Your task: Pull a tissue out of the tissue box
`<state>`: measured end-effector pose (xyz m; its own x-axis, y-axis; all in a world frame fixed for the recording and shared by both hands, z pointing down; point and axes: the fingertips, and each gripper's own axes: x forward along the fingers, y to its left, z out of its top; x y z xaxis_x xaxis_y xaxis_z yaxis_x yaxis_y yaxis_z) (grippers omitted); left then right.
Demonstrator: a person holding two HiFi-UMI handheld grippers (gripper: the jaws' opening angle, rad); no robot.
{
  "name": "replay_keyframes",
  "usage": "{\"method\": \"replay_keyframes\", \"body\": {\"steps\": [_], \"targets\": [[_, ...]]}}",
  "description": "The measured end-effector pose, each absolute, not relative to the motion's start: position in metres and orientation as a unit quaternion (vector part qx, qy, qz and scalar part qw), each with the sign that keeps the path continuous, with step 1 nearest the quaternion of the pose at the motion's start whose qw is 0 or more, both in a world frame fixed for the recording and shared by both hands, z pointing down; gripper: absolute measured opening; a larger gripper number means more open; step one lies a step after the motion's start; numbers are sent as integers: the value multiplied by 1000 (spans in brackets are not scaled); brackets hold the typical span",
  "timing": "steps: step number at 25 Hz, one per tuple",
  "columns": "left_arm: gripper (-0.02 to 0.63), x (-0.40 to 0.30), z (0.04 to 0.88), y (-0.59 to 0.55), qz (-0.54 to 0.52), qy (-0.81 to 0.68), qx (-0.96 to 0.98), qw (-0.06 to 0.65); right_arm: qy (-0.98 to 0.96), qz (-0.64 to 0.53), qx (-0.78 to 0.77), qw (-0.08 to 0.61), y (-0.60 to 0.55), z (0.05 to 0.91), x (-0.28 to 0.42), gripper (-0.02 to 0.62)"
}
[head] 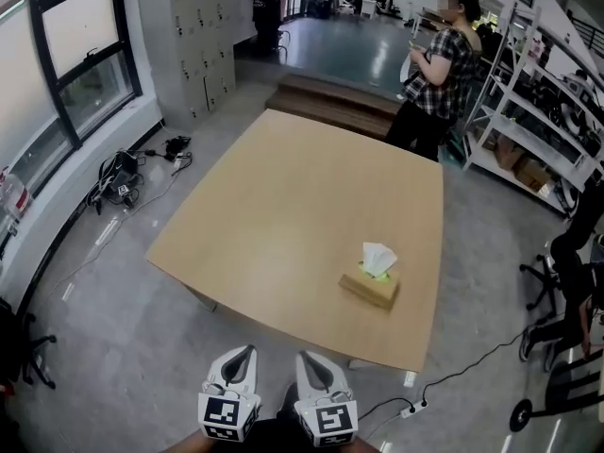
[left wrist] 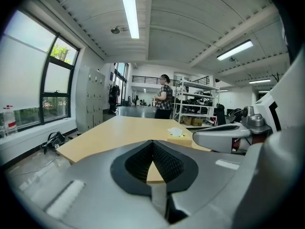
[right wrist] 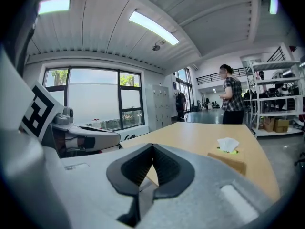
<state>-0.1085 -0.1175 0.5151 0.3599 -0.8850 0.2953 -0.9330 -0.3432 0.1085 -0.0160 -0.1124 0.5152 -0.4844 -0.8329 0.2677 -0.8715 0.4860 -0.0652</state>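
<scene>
A tan tissue box (head: 368, 288) stands on the wooden table (head: 283, 206) near its right front corner. A white tissue (head: 378, 258) sticks up from its green slot. Both grippers hover side by side off the table's front edge, well short of the box. My left gripper (head: 247, 351) is shut with nothing in it, and so is my right gripper (head: 304, 358). The left gripper view has the shut tips (left wrist: 152, 142) below the box (left wrist: 180, 137). In the right gripper view the box (right wrist: 228, 161) and tissue (right wrist: 228, 144) lie to the right of the tips (right wrist: 152, 146).
A person in a plaid shirt (head: 442, 64) stands at the table's far right corner. Metal shelves (head: 528, 111) line the right side and grey lockers (head: 193, 36) stand at the back left. Cables (head: 123, 182) lie on the floor at left. A power strip (head: 412, 409) lies front right, near chairs (head: 566, 300).
</scene>
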Motion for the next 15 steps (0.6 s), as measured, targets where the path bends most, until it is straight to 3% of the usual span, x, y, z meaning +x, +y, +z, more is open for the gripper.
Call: {"method": "replay_keyframes", "body": {"steps": [15], "targets": [[18,-36,508,-178,102,-517,842,118,-826,94,548,94,-163,508,58,-8]]}}
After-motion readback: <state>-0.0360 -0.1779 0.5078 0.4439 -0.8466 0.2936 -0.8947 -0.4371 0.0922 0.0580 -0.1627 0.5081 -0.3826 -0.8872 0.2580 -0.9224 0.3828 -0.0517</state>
